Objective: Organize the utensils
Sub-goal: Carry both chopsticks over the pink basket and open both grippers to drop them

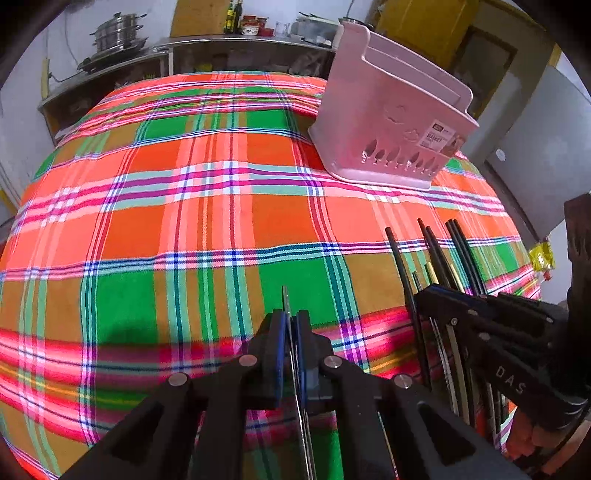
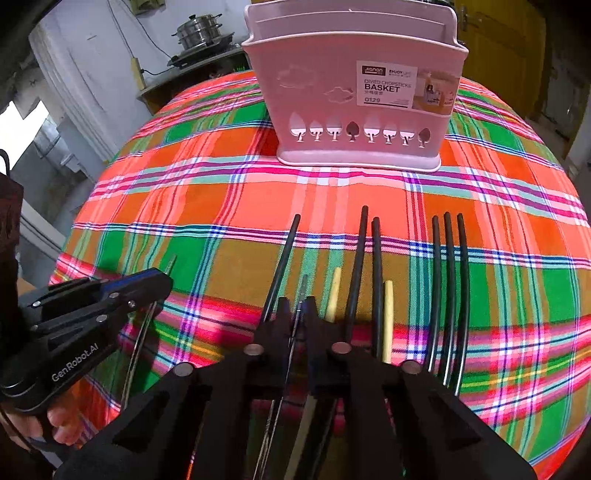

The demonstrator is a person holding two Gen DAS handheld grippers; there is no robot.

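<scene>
A pink divided chopsticks basket [image 2: 354, 107] stands upright on the plaid tablecloth; it also shows in the left wrist view [image 1: 391, 122]. Several black chopsticks [image 2: 448, 295] and two pale ones [image 2: 388, 317] lie in a row on the cloth in front of it. My left gripper [image 1: 290, 325] is shut on a thin metal utensil [image 1: 286, 299], low over the cloth, left of the row. My right gripper [image 2: 298, 314] is shut on another thin metal utensil [image 2: 303, 288], among the chopsticks. Each gripper shows in the other's view: the right [image 1: 428, 295], the left [image 2: 166, 275].
The plaid tablecloth [image 1: 184, 206] covers the table. Behind it a shelf holds steel pots [image 1: 118, 33], bottles and jars [image 1: 247, 22]. A yellow door [image 1: 424, 22] is at the back right. A yellow packet [image 1: 541, 254] lies off the table's right edge.
</scene>
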